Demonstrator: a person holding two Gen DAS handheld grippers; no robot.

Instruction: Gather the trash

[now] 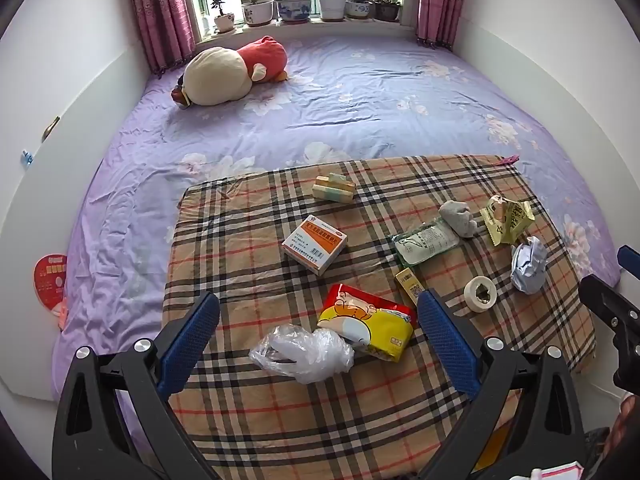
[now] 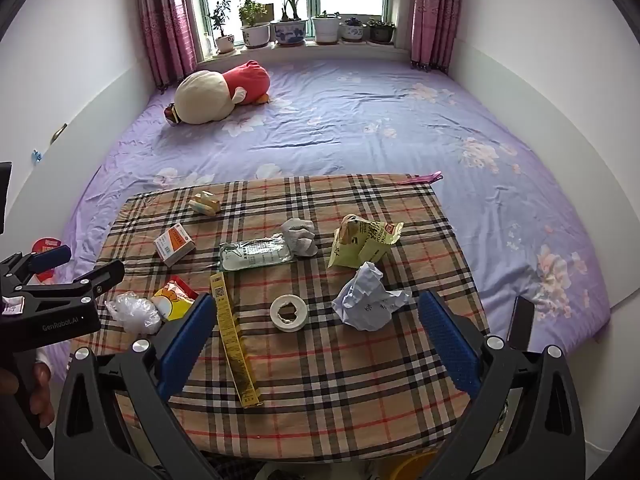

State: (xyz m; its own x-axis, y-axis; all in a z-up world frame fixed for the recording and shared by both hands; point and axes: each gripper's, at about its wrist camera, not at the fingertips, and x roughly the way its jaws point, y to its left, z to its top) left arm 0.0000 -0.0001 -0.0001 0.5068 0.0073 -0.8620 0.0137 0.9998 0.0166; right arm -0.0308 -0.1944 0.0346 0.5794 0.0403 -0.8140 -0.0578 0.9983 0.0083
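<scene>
hiding part of yellow box, left hand-held gripper pad

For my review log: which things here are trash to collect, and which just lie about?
Trash: clear plastic bag, red-yellow wrapper, crumpled paper, tape core, torn yellow packet.
Lying about: plush toy, potted plants, curtains.

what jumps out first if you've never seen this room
A plaid cloth strewn with litter fills the foreground: a crumpled paper ball, a tape roll and a torn yellow packet. Behind it, a red-and-cream plush toy lies on the purple floral bedsheet below potted plants.
</scene>
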